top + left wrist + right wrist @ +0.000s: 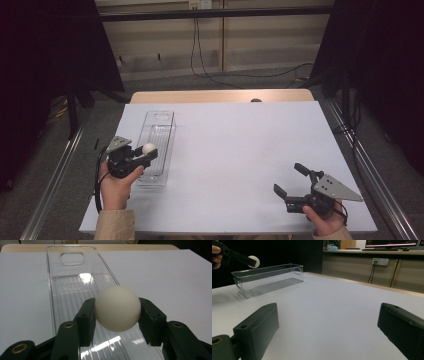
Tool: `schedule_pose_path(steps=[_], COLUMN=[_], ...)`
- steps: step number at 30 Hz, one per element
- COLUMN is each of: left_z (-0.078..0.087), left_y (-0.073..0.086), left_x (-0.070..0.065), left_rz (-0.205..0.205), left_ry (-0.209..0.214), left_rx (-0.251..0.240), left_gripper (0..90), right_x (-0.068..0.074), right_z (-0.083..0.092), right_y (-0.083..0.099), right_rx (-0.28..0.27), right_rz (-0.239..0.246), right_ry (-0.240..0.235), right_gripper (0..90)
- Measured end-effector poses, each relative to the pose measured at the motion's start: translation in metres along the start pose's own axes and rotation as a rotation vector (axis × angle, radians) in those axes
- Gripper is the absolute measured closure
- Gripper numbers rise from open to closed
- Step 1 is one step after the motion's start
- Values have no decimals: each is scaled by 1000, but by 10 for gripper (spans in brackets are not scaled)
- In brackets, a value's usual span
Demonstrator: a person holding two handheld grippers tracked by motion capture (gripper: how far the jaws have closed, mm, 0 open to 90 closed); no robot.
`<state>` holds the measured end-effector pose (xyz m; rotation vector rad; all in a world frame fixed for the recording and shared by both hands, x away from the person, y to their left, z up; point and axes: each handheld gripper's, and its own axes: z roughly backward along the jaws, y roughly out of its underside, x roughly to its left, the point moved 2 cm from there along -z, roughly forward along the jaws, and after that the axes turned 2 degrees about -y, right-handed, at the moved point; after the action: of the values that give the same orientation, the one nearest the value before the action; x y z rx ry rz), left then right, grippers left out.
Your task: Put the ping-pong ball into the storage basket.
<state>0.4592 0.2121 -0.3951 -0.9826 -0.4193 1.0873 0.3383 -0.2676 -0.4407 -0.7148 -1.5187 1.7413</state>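
Ball (pixel 117 308) clamped in left hand-held gripper (pixel 142 156) above clear bin's (pixel 170 131) rim.

Clear bin (pixel 75 290): near end cut off by bottom edge of left gripper view, partly hidden behind white ball (pixel 117 308). Person's left hand (pixel 216 255) cropped at right gripper view's left edge. Small dark object (pixel 256 100) at table's far edge too small to identify.

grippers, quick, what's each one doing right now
Left hand-held gripper: shut on the ball, above the clear bin.
Right hand-held gripper: open, holding nothing.
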Motion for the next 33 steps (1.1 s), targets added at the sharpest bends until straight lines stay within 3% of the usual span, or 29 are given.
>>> schedule_pose_path(steps=[33], left_z=[-8], left_y=[6], left_x=[2], left_rz=[-1], left_ry=[-24], left_rx=[19], left_gripper=[512], right_x=[0], right_z=[0], right_y=[0], right_rx=[-1], right_rz=[-2], right_ry=[-3], right_gripper=[29])
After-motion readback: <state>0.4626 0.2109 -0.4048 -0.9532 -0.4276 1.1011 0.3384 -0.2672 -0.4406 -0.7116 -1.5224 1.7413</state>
